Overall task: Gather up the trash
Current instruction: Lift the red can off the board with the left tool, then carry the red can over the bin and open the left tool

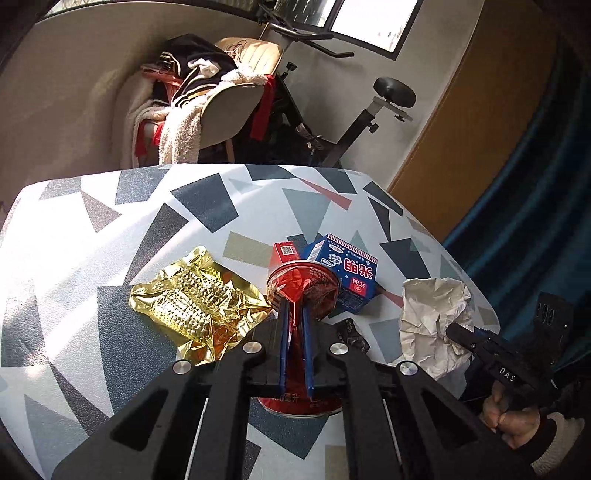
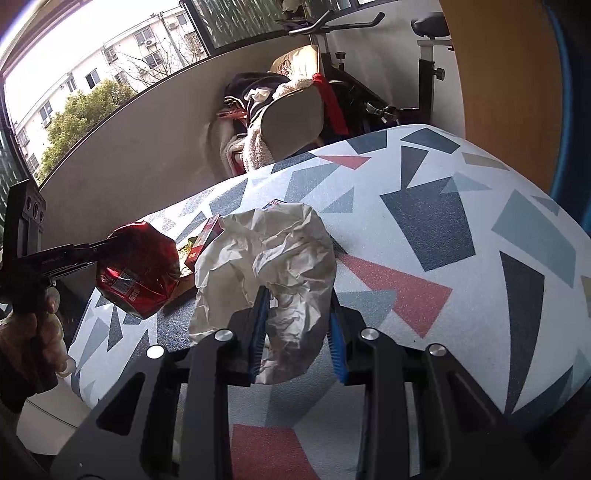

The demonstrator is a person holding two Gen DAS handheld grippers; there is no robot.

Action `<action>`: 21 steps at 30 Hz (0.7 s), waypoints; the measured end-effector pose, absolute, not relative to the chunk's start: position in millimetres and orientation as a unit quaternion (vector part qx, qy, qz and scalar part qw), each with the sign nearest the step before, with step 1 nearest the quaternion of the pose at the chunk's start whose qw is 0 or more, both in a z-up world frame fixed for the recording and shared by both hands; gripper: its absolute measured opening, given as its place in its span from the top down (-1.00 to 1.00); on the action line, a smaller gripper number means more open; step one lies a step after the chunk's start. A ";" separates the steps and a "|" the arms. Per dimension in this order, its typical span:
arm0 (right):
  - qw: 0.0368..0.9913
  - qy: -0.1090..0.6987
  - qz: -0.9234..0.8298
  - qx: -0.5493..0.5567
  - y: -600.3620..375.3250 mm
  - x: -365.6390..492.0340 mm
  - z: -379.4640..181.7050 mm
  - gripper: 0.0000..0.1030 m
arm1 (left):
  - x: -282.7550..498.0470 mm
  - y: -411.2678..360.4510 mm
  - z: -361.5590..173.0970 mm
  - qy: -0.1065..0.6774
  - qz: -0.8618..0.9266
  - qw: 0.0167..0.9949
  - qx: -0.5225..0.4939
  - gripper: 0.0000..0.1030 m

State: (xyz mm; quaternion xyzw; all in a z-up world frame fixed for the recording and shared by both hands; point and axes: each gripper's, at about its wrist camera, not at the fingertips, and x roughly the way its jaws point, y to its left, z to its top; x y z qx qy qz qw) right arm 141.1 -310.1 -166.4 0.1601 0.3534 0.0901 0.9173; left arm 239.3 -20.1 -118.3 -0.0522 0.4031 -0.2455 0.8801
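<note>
The left hand-held gripper (image 1: 295, 314) is clamped on a red wrapper (image 1: 301, 291), lifted off the counter (image 1: 184, 206). The right hand-held gripper (image 2: 297, 314) is clamped on crumpled paper (image 2: 273, 258). A gold wrapper (image 1: 199, 299) lies left of the left one.

— What stood beyond the table (image 1: 110, 229)?

— A pale chair (image 1: 236, 110) heaped with clothes: a dark jacket (image 1: 199, 74) on top, a fleecy cream blanket (image 1: 181, 136) hanging down its side, something red (image 1: 264, 107) dangling by the backrest. Just beside it was an exercise bike (image 1: 332, 125) (black saddle up, handlebars toward the window (image 1: 373, 26)).

— And the table itself?

— Covered in a white cloth printed with grey, navy, tan and red angular shapes.

— Anything else?

— A wooden door (image 2: 506, 74) at the right with a blue curtain (image 1: 535, 192) next to it. Through the glass showed a white apartment block (image 2: 122, 48) and a green tree (image 2: 85, 114).
</note>
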 end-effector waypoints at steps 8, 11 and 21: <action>0.920 0.351 0.105 0.136 -297.0 117.5 -154.5 0.38 | 176.0 -12.5 -98.3 0.391 -0.258 0.882 -0.043 0.86; 0.921 0.351 0.112 0.126 -291.5 107.9 -150.8 0.38 | 148.8 -5.8 -98.4 0.388 -0.251 0.886 -0.042 0.86; 0.921 0.349 0.136 0.104 -271.4 74.7 -138.4 0.38 | 65.1 5.9 -118.0 0.401 -0.247 0.882 -0.037 0.86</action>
